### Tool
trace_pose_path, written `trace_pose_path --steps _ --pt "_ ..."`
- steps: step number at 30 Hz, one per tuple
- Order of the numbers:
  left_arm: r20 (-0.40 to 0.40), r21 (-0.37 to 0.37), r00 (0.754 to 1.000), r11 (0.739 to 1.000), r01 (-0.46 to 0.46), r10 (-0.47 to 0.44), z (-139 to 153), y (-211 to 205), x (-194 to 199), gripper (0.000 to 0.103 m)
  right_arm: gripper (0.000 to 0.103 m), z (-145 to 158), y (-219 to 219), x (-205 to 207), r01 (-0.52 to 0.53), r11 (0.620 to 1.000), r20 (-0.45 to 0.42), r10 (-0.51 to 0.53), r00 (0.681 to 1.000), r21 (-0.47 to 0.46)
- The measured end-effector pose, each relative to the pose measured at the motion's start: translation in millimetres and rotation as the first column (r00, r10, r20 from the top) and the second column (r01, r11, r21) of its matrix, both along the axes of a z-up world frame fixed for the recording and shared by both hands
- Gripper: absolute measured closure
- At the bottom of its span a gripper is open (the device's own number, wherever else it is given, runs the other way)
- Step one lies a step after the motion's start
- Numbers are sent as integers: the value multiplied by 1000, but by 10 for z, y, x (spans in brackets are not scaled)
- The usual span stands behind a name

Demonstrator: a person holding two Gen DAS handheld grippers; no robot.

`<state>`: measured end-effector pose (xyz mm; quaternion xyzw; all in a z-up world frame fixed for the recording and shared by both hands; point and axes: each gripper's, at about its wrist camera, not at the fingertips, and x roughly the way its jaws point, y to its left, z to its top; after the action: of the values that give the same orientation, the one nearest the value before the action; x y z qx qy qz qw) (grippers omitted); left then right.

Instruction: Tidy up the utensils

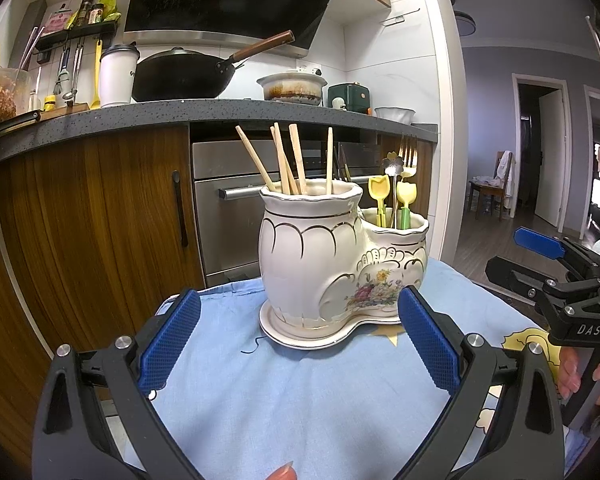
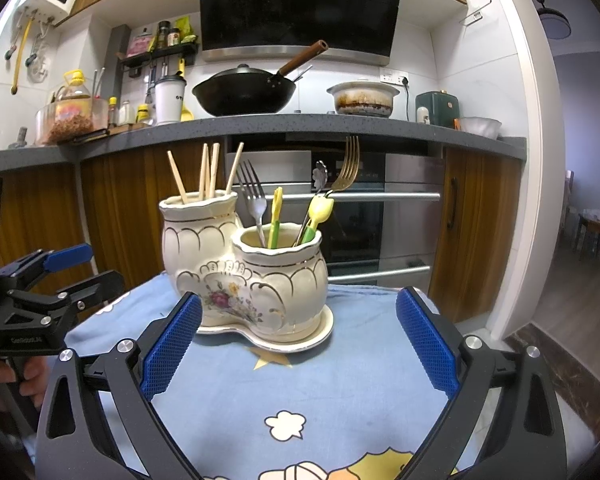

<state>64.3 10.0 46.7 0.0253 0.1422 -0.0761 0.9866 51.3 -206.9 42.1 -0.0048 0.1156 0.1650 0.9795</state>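
Cloth (image 1: 300, 392), light blue w/ cartoon stars and clouds, covers the small table under my two grippers. Kitchen behind it: grey speckled counter (image 2: 284, 128) runs 9 to 3 o'clock, wood cabinets (image 1: 88, 224) below, steel oven (image 2: 384, 224) in the middle. On the counter sit 1 black wok (image 2: 244, 94) w/ brown handle, 1 white stained pot (image 2: 364, 100), 1 white tumbler (image 2: 170, 98), 1 green appliance (image 2: 436, 108). Black range hood (image 2: 300, 4) at 12 o'clock. Hallway w/ grey walls off at 3 o'clock.

Utensil holder (image 1: 332, 256), white ceramic w/ gold trim and flower print, 2 joined cups on 1 matching saucer, stands mid-cloth at 12 o'clock from both grippers. Taller cup has chopsticks (image 1: 288, 164); I count 5 sticks in left view, 4 clear in right view. Shorter cup holds 1 silver fork (image 2: 254, 196), 1 gold fork (image 2: 348, 168), 1 flower-head metal spoon (image 1: 393, 164), and 2 yellow tulip-top picks (image 1: 380, 196) w/ green stems.

My left gripper (image 1: 300, 340) is spread wide, blue pads apart, nothing between them, holder just beyond the tips. My right gripper (image 2: 298, 344) likewise gapes w/ nothing held; its left pad overlaps the holder's base in view, contact unclear. Each gripper shows at the edge of the other's view, jaws apart.
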Motion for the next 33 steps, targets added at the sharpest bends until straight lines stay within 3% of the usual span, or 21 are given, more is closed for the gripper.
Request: trace_pose_path --steps 33 --pt "8 2 999 999 -36 36 -4 16 -2 6 6 2 -4 -4 -1 1000 4 1 1000 2"
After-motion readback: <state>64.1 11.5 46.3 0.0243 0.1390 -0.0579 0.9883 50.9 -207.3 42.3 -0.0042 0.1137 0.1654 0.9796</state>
